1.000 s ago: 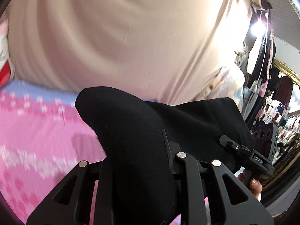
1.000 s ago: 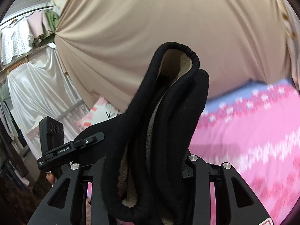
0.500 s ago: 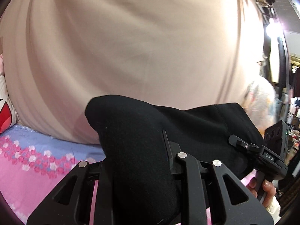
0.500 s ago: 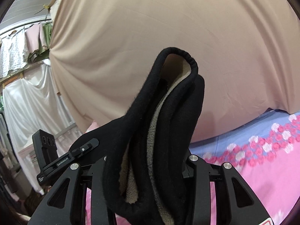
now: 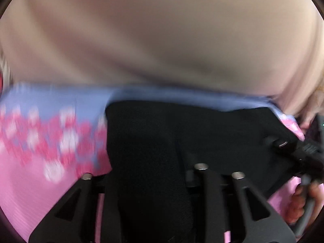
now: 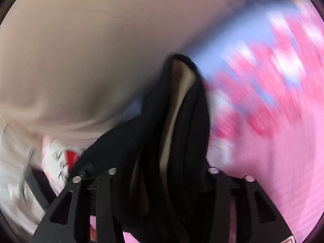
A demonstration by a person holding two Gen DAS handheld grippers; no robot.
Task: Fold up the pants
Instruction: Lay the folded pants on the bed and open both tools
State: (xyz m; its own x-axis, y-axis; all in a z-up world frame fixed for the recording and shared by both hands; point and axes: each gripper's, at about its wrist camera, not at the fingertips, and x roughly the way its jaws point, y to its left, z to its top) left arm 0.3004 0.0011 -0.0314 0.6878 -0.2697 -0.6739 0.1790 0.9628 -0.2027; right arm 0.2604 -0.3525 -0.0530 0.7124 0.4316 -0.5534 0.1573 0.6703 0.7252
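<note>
The left wrist view shows the left gripper [image 5: 145, 182] with a thick fold of the black pants [image 5: 202, 133] between its jaws, which have just been opening; blur hides whether the pads still press on the cloth. The fabric stretches to the right, over the far edge of the pink flowered bedspread [image 5: 36, 182], towards the right gripper [image 5: 283, 144] and the hand [image 5: 303, 202] holding its handle, seen only here. A beige curtain [image 5: 162, 30] hangs behind.

The right wrist view alone shows the pants' pale fleecy lining [image 6: 172, 109], the bundle standing up between the right gripper's [image 6: 162, 182] jaws, which have also just been opening; grip cannot be told. A white and red cushion [image 6: 58, 158] lies at the left.
</note>
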